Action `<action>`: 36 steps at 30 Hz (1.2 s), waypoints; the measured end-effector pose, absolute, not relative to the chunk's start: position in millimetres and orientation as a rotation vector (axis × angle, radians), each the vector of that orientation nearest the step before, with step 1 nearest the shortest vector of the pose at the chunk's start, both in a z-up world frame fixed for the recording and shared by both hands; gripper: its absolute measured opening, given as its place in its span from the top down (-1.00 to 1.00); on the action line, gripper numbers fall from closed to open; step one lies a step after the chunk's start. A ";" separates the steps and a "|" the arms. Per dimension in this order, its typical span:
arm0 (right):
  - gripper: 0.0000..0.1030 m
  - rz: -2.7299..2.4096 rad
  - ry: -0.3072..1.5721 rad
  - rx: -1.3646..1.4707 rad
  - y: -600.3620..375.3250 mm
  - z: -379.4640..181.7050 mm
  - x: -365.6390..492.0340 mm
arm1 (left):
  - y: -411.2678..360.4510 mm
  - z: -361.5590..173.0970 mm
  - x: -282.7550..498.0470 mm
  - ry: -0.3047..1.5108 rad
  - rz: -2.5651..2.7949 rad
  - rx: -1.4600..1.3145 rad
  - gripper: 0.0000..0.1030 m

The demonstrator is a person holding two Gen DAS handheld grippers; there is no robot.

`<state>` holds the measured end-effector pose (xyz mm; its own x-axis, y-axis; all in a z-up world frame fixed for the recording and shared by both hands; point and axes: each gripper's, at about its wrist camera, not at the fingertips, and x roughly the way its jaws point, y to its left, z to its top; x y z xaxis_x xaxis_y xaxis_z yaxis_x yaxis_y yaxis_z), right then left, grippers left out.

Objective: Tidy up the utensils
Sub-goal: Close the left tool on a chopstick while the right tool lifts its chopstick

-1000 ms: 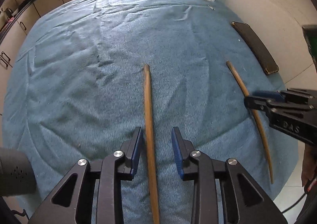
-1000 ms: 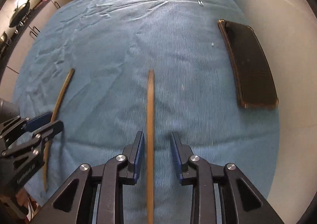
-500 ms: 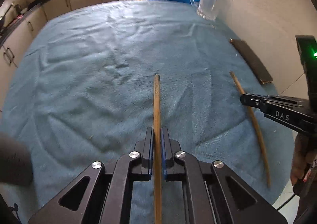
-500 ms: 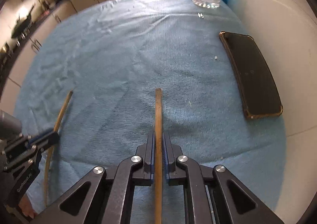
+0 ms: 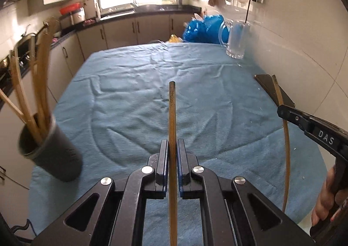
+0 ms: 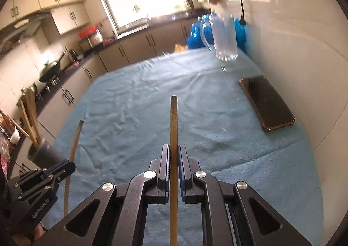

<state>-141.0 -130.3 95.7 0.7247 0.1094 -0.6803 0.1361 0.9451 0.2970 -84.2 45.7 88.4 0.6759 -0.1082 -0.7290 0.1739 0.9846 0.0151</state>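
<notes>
Above the blue-clothed desk (image 5: 134, 85), each gripper (image 5: 173, 148) (image 6: 173, 152) clamps its own wooden stick (image 5: 172, 115) (image 6: 174, 119), which should go tip-down, one after the other, into the dark cup (image 5: 52, 152) at the desk's left edge.

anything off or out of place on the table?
A phone lies on the blue cloth by the wall, which is odd for a utensil job. The dark cup of sticks looks tilted, perhaps from lens distortion. Nothing spilled.
</notes>
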 end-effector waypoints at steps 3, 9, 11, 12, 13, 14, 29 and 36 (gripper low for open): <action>0.84 -0.019 0.726 0.312 -119.2 104.9 -153.9 | 46.4 95.6 -94.2 0.780 -0.139 0.093 0.87; 0.84 -0.004 0.672 0.284 -109.6 117.3 -170.2 | 49.8 106.4 -112.9 0.737 -0.122 0.099 0.87; 0.84 -0.001 0.659 0.281 -108.2 121.0 -174.0 | 50.1 109.2 -117.3 0.728 -0.122 0.098 0.87; 0.84 0.000 0.654 0.280 -107.1 122.9 -176.2 | 50.3 110.7 -119.9 0.721 -0.124 0.098 0.87; 0.84 0.001 0.648 0.278 -105.8 125.0 -178.8 | 50.1 111.8 -122.8 0.716 -0.123 0.098 0.87; 0.84 0.002 0.643 0.277 -105.9 125.6 -180.3 | 50.3 113.2 -125.3 0.712 -0.123 0.097 0.87; 0.84 0.033 0.562 0.260 -83.4 148.7 -202.7 | 60.2 127.2 -150.3 0.648 -0.092 0.079 0.87; 0.84 0.043 0.510 0.266 -76.4 160.4 -210.4 | 66.3 137.5 -164.9 0.574 -0.078 0.087 0.87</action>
<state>-210.4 -76.4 160.4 0.8726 0.1064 -0.4766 0.0256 0.9646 0.2623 -164.9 66.3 137.5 0.8371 -0.0498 -0.5448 0.0983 0.9933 0.0602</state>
